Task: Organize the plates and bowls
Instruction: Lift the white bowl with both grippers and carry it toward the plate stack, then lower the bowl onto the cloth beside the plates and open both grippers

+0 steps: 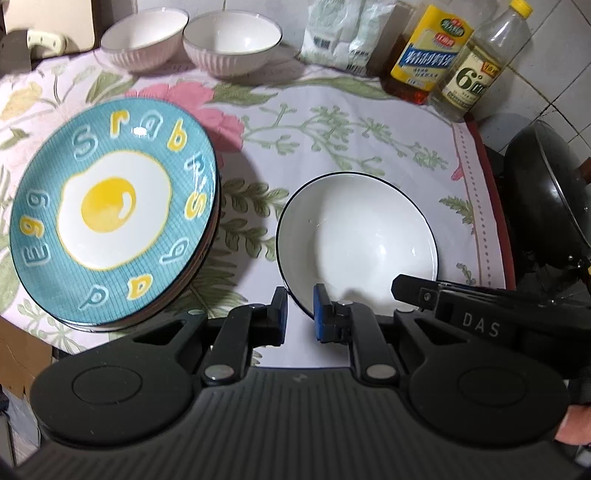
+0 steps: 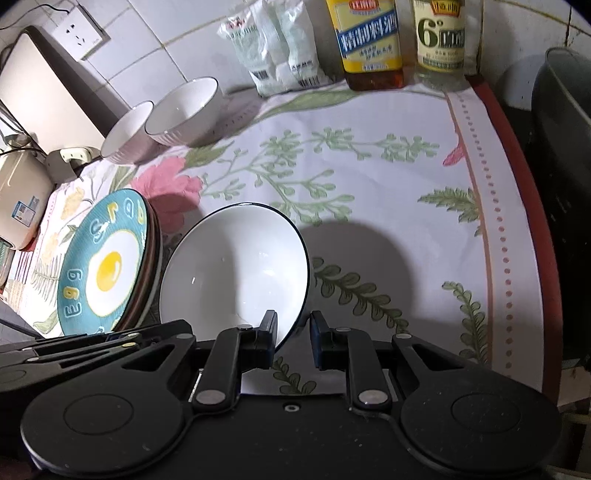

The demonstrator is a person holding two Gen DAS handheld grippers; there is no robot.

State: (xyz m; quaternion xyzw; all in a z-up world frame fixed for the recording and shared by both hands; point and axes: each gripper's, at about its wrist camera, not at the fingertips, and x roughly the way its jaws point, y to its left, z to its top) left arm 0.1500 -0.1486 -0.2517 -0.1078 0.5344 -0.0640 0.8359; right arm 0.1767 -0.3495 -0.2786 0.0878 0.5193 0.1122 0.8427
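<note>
My left gripper (image 1: 300,315) and right gripper (image 2: 293,341) both clamp the near rim of a white bowl with a dark edge (image 1: 356,245), one from each side of its near lip, jaws drawn narrow on the thin wall. The bowl's mouth faces up and slightly toward me, its far rim tipped higher than the held edge; whether its base touches the cloth I cannot tell from these angles. In the right wrist view the bowl (image 2: 236,266) sits just beside a stack of plates (image 2: 110,266), almost touching it. The top plate, teal with a fried-egg design and raised letters (image 1: 110,210), lies flat, face up, left of the bowl on the floral tablecloth (image 1: 332,122). Farther back, two ribbed white bowls (image 1: 192,37) stand upright side by side near the wall. To their right are white packets (image 1: 340,33), a yellow-labelled oil bottle (image 1: 428,55) and a clear bottle with a yellow cap (image 1: 484,62). A dark wok (image 1: 546,199) sits off the table's right edge.
</note>
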